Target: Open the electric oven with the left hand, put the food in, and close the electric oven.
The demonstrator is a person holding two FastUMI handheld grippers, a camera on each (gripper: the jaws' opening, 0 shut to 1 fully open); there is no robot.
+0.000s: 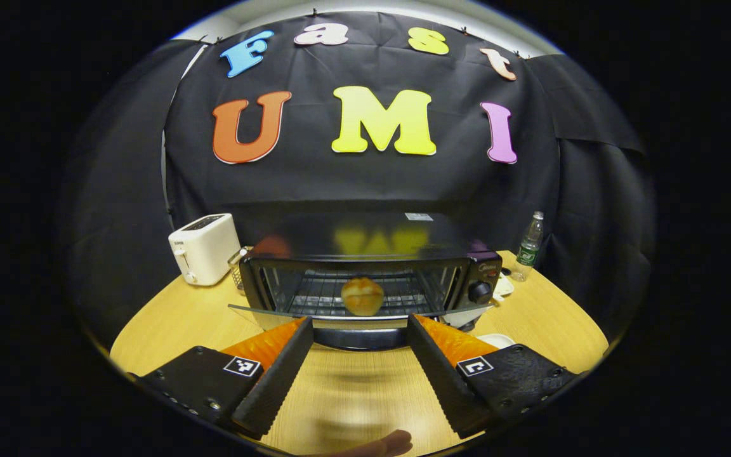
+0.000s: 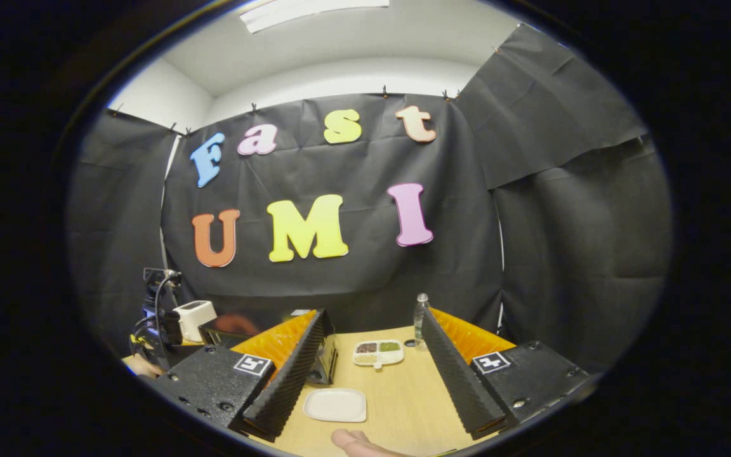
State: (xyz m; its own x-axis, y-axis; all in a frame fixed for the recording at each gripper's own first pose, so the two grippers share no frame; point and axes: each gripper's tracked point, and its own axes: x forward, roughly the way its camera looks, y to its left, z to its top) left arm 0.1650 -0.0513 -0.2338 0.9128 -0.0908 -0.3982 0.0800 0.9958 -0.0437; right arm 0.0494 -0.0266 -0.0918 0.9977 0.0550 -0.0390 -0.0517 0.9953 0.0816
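One bun (image 1: 362, 296) inside open oven (image 1: 365, 273)

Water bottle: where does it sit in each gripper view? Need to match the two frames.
Left gripper view: the water bottle stands at right, just past the right end of the oven.
Right gripper view: the water bottle stands near centre at the far table edge, behind the divided dish.
Shared landmark: the white toaster, at left in both views.
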